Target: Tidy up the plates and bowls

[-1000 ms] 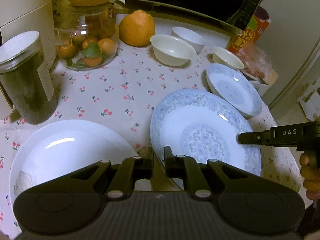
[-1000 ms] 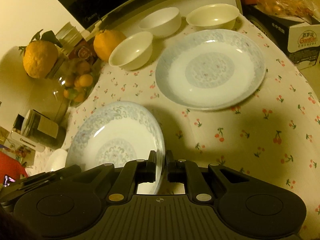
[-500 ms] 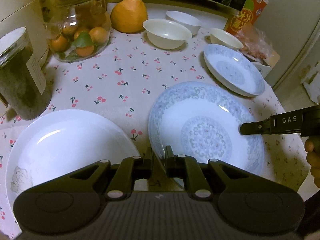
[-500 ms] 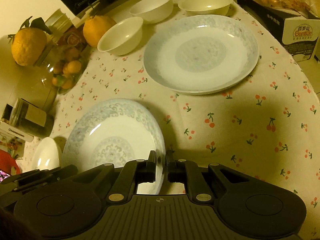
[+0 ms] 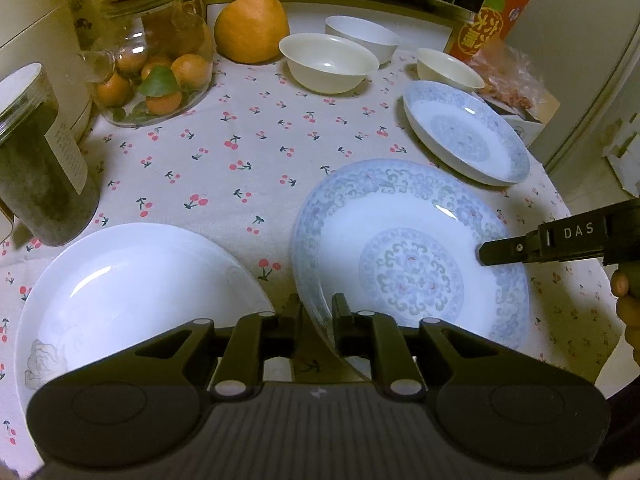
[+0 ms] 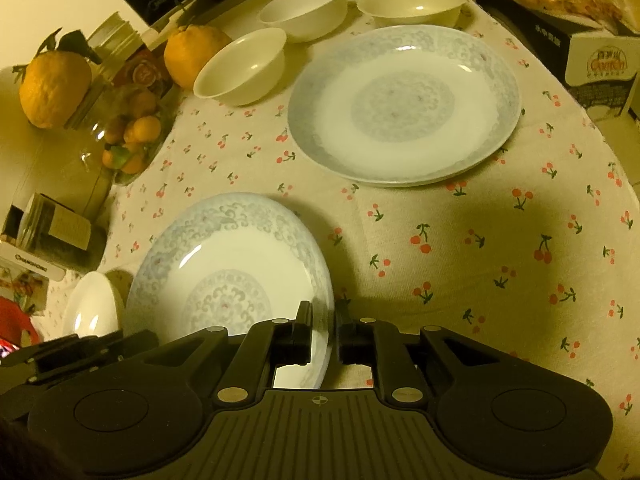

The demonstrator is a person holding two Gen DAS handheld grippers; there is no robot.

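Observation:
A blue-patterned plate (image 5: 412, 256) is held above the cherry-print tablecloth. My left gripper (image 5: 316, 312) is shut on its near-left rim. My right gripper (image 6: 323, 320) is shut on its opposite rim (image 6: 224, 276) and shows from the side in the left wrist view (image 5: 484, 254). A second blue-patterned plate (image 5: 464, 136) (image 6: 400, 104) lies flat farther right. A plain white plate (image 5: 128, 296) lies at the near left. Three cream bowls (image 5: 328, 62) (image 6: 240, 68) stand at the back.
A dark-filled jar (image 5: 36, 160) and a glass jar of small oranges (image 5: 156, 68) stand at the left. A large orange (image 5: 252, 26) sits behind the bowls. A cardboard box (image 6: 592, 52) and snack packs crowd the right edge. A microwave is at the back.
Both grippers have risen with the blue-patterned plate held between them; the table and the other dishes look farther away than a second ago. Grips unchanged.

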